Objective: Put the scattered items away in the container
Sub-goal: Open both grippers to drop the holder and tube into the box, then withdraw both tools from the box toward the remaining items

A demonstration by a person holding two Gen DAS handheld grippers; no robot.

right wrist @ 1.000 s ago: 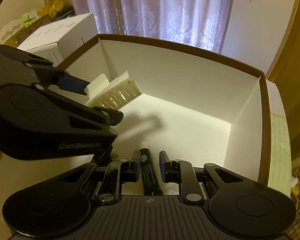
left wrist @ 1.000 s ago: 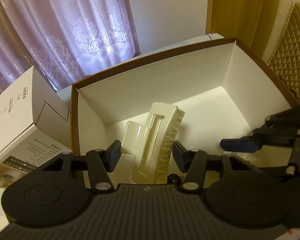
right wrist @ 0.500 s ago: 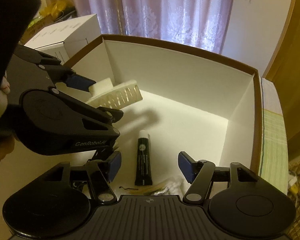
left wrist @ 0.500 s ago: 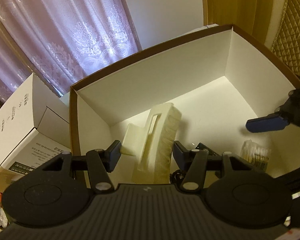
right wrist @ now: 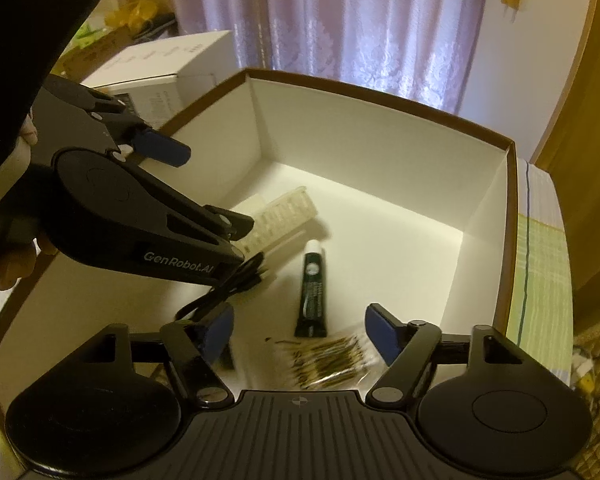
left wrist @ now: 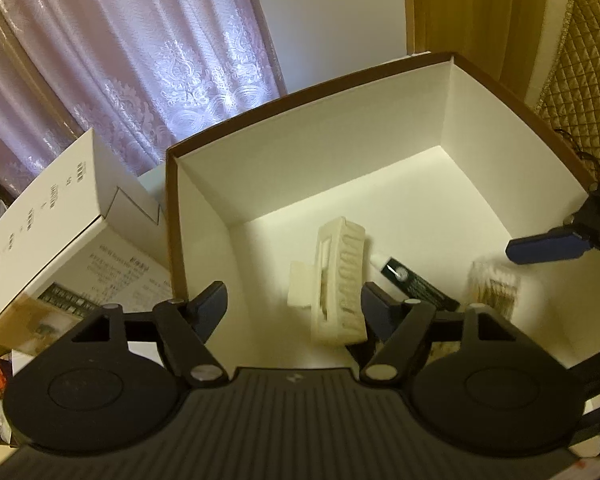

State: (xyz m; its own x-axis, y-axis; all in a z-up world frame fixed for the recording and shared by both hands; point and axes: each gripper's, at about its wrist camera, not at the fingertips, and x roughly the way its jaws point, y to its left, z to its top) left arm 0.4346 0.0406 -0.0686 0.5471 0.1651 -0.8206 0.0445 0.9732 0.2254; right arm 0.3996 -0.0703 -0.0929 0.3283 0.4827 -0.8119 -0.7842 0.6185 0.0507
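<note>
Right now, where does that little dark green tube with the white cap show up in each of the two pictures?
Left wrist view: the green tube lies on the box floor right of centre, just right of the cream hair clip.
Right wrist view: the tube lies near the middle, cap pointing away, right of the clip.
Shared landmark: the brown-rimmed white box, which holds both.

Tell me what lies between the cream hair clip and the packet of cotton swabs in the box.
The dark green tube lies between the hair clip and the cotton swabs, clearest in the left wrist view.
</note>
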